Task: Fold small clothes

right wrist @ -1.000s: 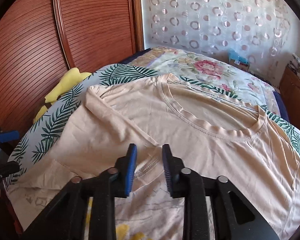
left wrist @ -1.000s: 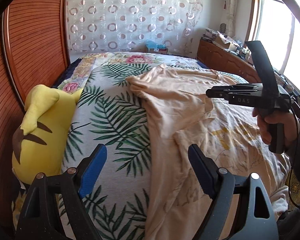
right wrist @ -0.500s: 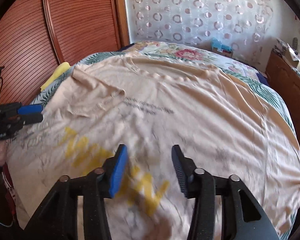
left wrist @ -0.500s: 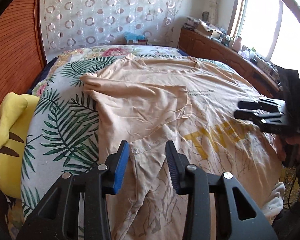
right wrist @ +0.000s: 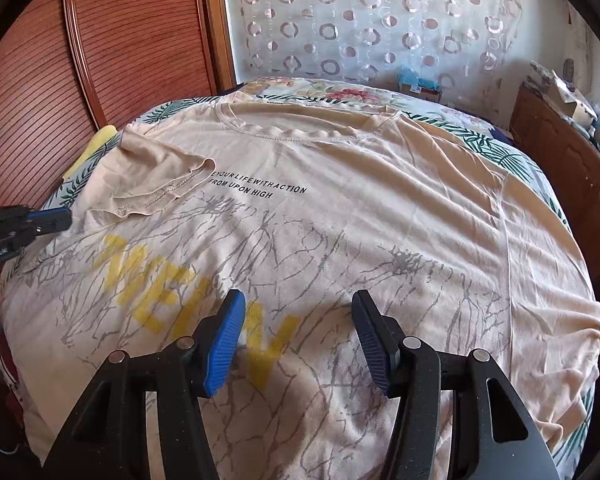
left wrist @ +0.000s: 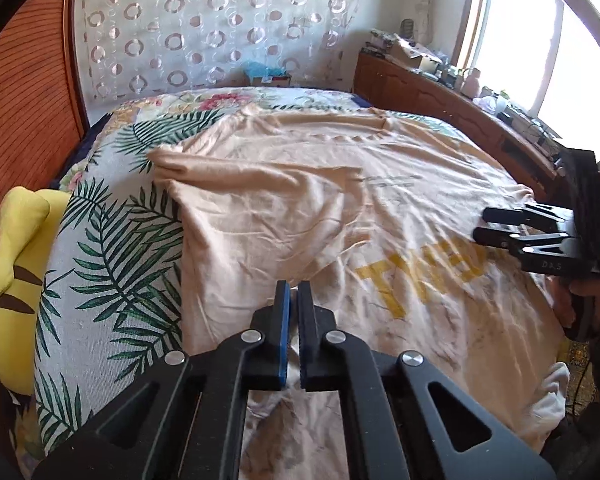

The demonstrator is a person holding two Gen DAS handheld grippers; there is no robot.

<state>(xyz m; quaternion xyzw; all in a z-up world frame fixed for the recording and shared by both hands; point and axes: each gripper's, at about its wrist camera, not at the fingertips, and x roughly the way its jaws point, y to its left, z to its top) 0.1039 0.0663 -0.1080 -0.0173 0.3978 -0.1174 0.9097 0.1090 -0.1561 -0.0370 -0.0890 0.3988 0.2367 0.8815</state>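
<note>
Blue pads on the left hand-held gripper (left wrist: 294, 294) are pinched together, and it looks like the near hem of the beige t-shirt (left wrist: 300, 216) is caught between them, since a bit of cloth shows in the thin slit. The right hand-held gripper (right wrist: 298, 306) has its jaws roughly half apart and opening a touch more, with nothing between them, just hovering over the yellow lettering on the shirt's front. The shirt lies face up and spread flat across the bed (left wrist: 112, 240), collar at the far end, and one short sleeve (right wrist: 156, 176) is folded inward over the chest next to a small black line of print. Underneath is a leaf-and-flower bedspread. A yellow plush toy (left wrist: 12, 276) sits at the bed's edge against the reddish wooden panel (right wrist: 100, 40), and a wooden cabinet (left wrist: 440, 100) runs under the window.
</note>
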